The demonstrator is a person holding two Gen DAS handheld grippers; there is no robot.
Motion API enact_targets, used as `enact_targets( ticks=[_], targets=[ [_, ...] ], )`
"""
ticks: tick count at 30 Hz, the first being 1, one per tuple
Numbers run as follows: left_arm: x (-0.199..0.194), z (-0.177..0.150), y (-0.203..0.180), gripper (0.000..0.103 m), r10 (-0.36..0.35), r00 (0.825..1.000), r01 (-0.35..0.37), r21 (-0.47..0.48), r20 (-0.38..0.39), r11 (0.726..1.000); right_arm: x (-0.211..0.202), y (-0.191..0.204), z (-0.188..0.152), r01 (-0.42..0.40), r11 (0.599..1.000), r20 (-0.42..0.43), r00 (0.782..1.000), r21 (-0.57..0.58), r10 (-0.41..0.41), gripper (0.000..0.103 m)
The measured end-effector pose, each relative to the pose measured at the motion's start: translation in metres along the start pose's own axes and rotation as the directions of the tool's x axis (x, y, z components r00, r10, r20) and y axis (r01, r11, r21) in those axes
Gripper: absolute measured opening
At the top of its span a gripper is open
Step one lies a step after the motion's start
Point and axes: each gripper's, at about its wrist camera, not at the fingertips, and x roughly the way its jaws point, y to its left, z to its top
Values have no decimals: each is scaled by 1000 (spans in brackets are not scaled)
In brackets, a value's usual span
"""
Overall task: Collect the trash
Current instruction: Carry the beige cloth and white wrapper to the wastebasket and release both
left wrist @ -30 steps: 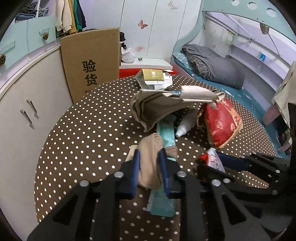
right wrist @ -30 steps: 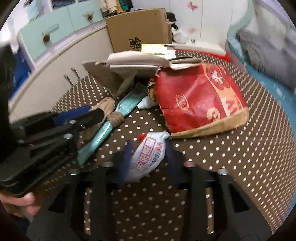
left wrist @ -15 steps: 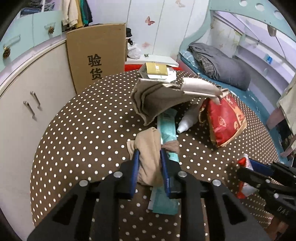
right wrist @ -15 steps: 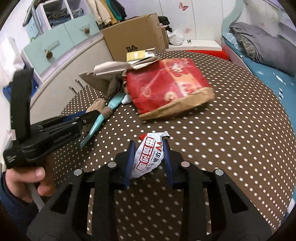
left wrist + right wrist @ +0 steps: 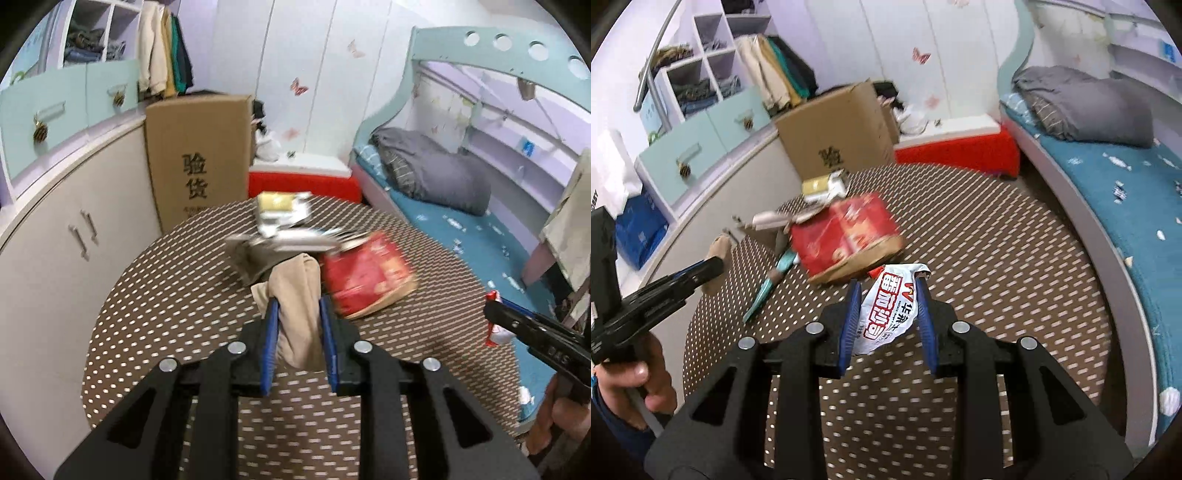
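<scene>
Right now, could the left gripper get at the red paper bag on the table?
Probably not yet. The left gripper is shut on a beige cloth, so its jaws are full, though the red paper bag lies uncovered just beyond.

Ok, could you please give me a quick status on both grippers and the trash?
Left gripper shut on beige cloth. Right gripper shut on white snack wrapper. Red bag and teal packet on table. Nothing in the way.

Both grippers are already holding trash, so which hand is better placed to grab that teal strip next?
Left, probably. The left gripper, shut on the beige cloth, sits nearer the teal strip; the right gripper holds the white wrapper farther away. Either must unload first.
</scene>
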Motion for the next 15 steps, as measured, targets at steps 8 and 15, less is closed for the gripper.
enact_targets(
  ticks=[8,15],
  targets=[
    [-11,24,-68,22,-110,993,109,38,42,993,-58,-51,23,32,999,115,993,35,-36,30],
    [-10,44,-142,22,-215,974,205,130,64,970,-99,-108,43,97,988,205,971,122,-121,30]
  ],
)
